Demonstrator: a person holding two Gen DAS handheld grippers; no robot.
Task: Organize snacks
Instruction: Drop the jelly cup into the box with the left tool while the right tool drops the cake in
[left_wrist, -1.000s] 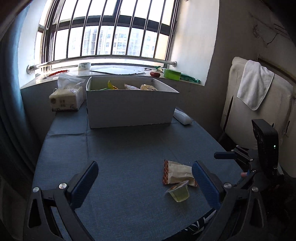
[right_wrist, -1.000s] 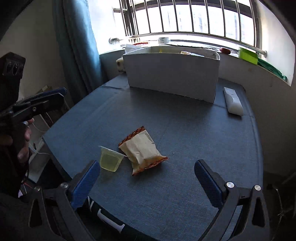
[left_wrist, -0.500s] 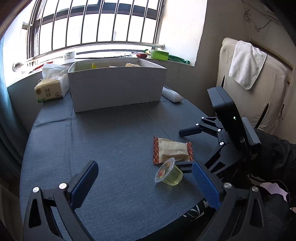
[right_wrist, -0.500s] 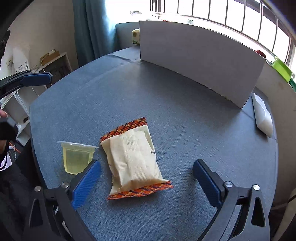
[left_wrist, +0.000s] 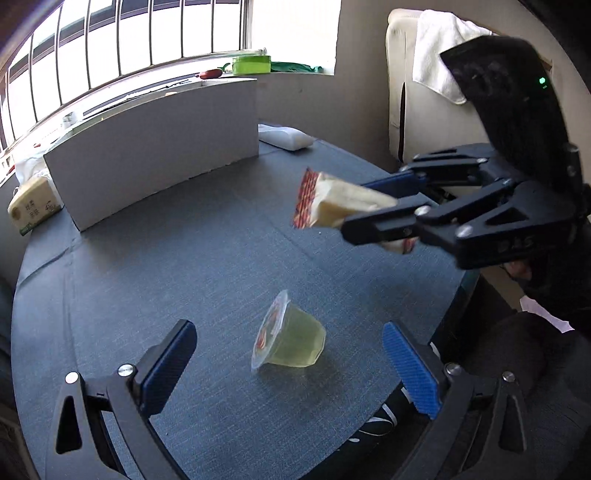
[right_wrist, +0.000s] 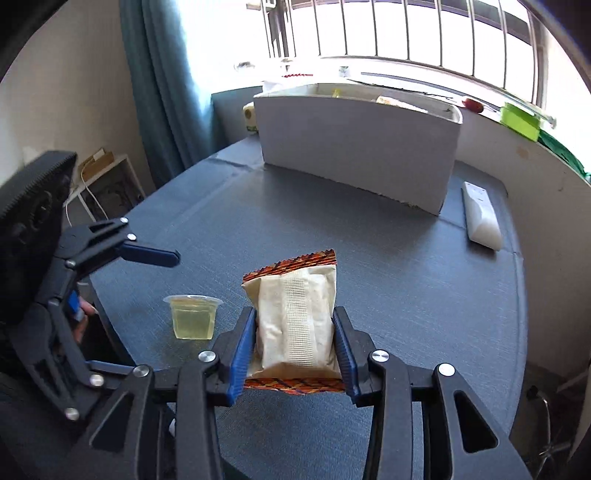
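Right wrist view: the right gripper (right_wrist: 295, 350), angled downward, is seen closing on a cream, orange-edged snack packet (right_wrist: 295, 317) raised above the blue-grey worktop (right_wrist: 406, 277). In the left wrist view, the wide-open left gripper (left_wrist: 288, 369) is held around a tipped clear jelly cup (left_wrist: 291, 343).

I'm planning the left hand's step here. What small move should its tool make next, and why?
Probably ease the left tool down and forward around the jelly cup before closing. Its jaws stand open with the cup lying tipped on the table just ahead of them. The right tool, jaws closing, already has the snack packet off the table.
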